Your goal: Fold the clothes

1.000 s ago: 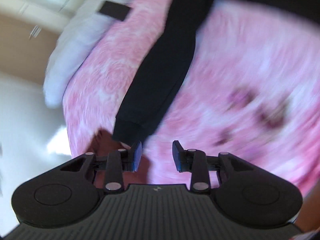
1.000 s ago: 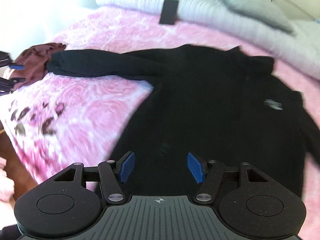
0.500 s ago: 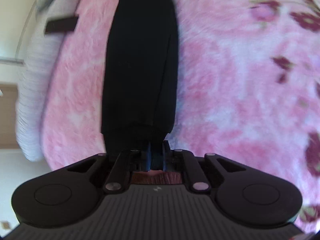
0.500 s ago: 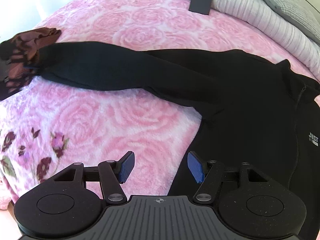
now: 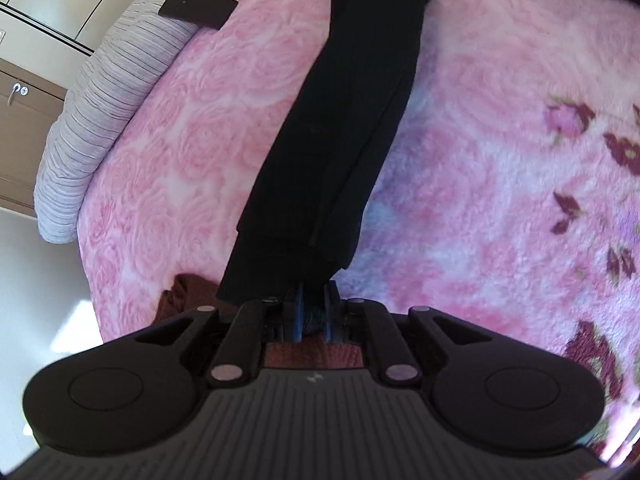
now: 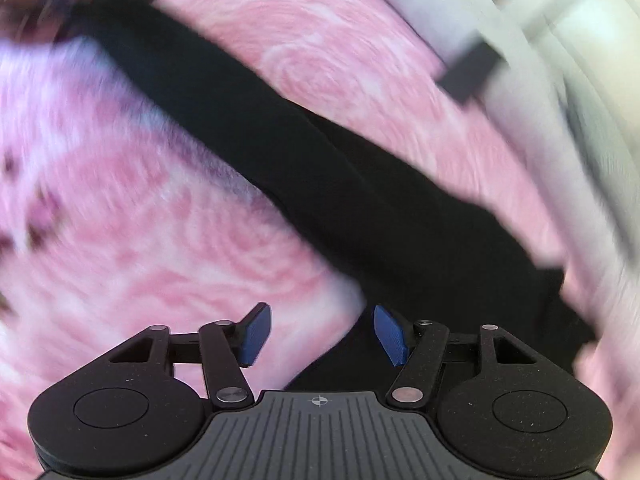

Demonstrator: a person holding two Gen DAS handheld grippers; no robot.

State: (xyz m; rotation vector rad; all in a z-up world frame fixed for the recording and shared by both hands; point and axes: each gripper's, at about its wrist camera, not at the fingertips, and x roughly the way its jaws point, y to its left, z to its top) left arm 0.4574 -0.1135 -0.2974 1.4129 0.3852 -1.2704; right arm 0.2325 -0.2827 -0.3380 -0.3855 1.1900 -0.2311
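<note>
Now pinching the sleeve (image 5: 340,140) cuff: left gripper (image 5: 313,312). Spread above the bed (image 6: 200,240) beside the black top (image 6: 420,216): right gripper (image 6: 320,334). Stretched across pink bedding, that sleeve.

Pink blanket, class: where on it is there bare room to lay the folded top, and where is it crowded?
Bare blanket lies right of the black sleeve, out to the dark flower prints. A narrower strip runs between sleeve and striped pillow. Crowded: the near edge, where the left gripper clamps the cuff over a brown garment, and the phone by the pillow.
</note>
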